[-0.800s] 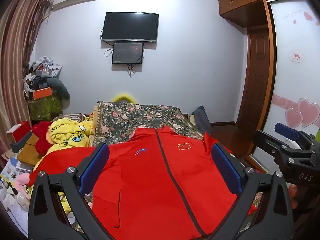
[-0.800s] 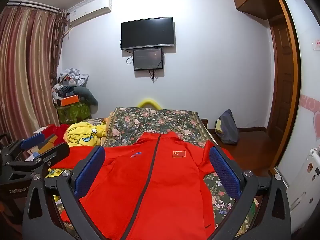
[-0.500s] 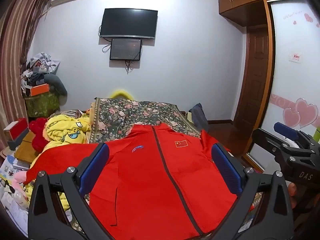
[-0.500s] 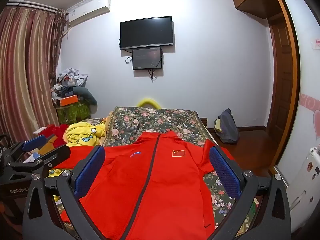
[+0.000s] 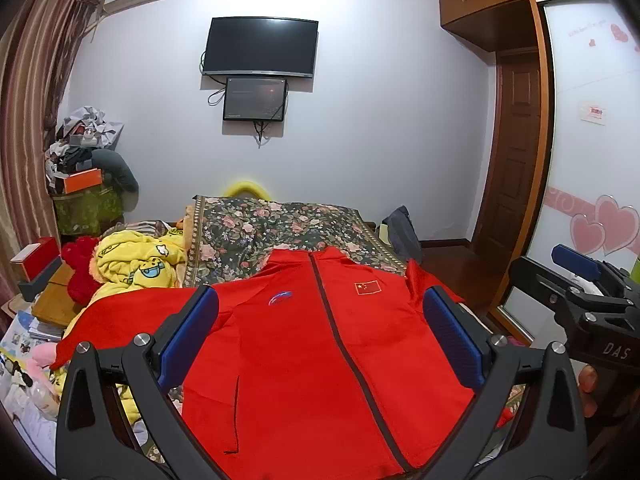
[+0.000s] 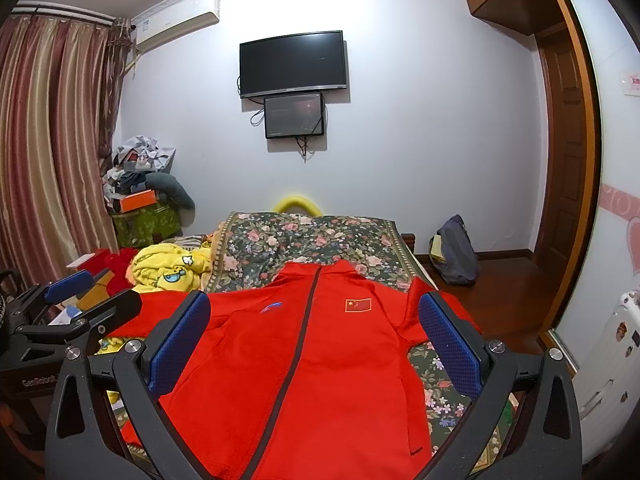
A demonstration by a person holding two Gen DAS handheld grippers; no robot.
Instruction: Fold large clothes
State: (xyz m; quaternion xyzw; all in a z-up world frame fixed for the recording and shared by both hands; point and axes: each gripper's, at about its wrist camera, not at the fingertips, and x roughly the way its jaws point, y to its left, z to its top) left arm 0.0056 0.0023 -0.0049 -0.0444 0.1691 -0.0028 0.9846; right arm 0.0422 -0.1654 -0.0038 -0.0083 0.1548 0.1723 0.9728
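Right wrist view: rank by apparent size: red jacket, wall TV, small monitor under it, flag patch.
1. red jacket, though it is nearest the camera
2. wall TV
3. small monitor
4. flag patch

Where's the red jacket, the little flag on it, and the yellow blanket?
red jacket (image 5: 304, 360), left wrist view, on its front panel beside the zipper.
flag patch (image 6: 358, 304), right wrist view, middle of the patch on the chest.
yellow blanket (image 5: 140, 260), left wrist view, on its crumpled top.

Wall-mounted TV (image 5: 261, 47), wooden door (image 5: 516, 152).
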